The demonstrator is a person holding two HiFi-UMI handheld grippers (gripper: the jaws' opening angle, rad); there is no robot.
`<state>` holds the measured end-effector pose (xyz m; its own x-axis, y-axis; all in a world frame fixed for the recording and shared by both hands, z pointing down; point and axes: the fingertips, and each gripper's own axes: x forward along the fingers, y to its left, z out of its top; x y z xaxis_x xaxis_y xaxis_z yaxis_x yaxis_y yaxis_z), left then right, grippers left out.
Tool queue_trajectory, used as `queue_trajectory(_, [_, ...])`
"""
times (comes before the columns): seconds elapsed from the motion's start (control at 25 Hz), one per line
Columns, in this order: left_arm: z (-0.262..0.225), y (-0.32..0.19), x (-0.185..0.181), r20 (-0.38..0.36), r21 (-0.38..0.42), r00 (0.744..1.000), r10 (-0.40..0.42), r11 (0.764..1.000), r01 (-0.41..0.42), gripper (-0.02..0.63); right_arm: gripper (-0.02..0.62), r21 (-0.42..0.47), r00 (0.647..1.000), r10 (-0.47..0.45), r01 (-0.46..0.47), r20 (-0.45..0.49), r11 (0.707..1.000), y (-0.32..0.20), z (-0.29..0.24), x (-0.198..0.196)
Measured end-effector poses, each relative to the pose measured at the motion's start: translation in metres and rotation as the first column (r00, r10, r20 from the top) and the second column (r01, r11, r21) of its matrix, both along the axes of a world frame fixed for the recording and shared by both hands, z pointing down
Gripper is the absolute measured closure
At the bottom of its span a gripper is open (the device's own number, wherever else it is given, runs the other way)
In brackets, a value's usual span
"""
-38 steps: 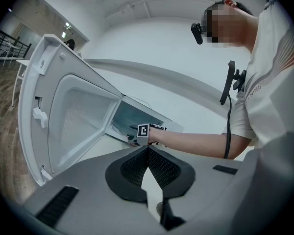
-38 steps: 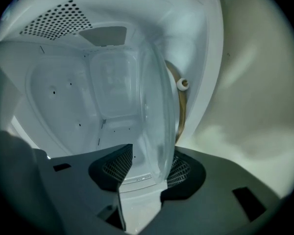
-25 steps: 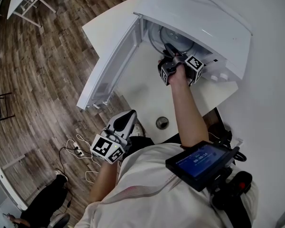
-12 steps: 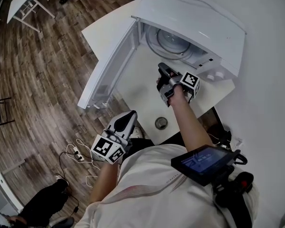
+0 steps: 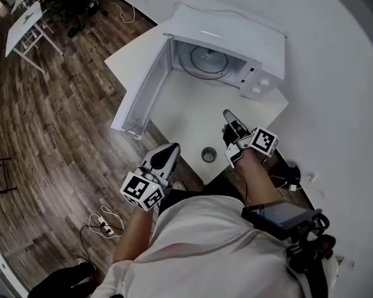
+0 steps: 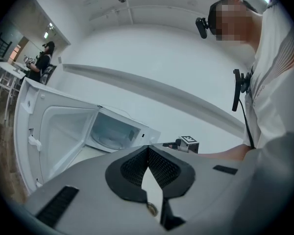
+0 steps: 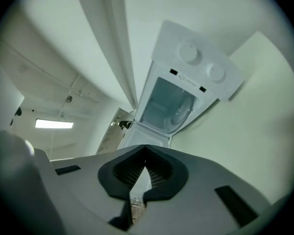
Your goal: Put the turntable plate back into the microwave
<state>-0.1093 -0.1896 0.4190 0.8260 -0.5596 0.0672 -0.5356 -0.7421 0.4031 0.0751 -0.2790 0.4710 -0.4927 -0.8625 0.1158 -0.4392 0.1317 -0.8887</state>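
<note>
The white microwave (image 5: 236, 39) stands on the white table (image 5: 186, 113) with its door (image 5: 143, 89) swung open to the left. The glass turntable plate (image 5: 205, 58) lies flat inside the cavity and also shows in the right gripper view (image 7: 183, 109). My right gripper (image 5: 227, 114) hovers over the table in front of the microwave, well clear of the opening. Its jaws have just been closing and now stand shut with nothing between them (image 7: 146, 163). My left gripper (image 5: 172, 148) is at the table's near edge, shut and empty (image 6: 148, 148).
A small round grey object (image 5: 208, 154) sits on the table near its front edge, between the two grippers. The open door overhangs the table's left side. Wooden floor with cables (image 5: 105, 222) lies to the left, and a white desk (image 5: 28, 23) stands far off.
My right gripper has drawn back out of the microwave opening toward the table's near edge, rolled, and closed. The plate stays inside. My left gripper rose slightly.
</note>
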Motion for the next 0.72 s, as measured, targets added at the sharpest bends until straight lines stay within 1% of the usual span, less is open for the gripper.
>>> queue_trajectory(0.16, [-0.016,0.026,0.002,0.006,0.034,0.998,0.061,0.998,-0.061,0.595,0.591,0.121,0.996,0.031,-0.02,-0.089,0.992,0.05,-0.049,0.002])
queue_trajectory(0.36, [-0.031,0.051,0.012,0.017,0.057,0.996,0.088,0.994,-0.089,0.595,0.591,0.181,0.979,0.068,-0.033,-0.192,0.983,0.104,-0.076,0.011])
queue_trajectory(0.52, [-0.041,0.077,0.022,0.03,0.077,0.995,0.098,0.992,-0.1,0.595,0.591,0.234,0.946,0.063,0.014,-0.319,0.972,0.142,-0.098,0.011])
queue_trajectory(0.72, [-0.052,0.109,0.039,0.047,0.099,0.996,0.082,0.991,-0.086,0.595,0.591,0.283,0.916,0.045,0.076,-0.398,0.956,0.183,-0.111,0.017])
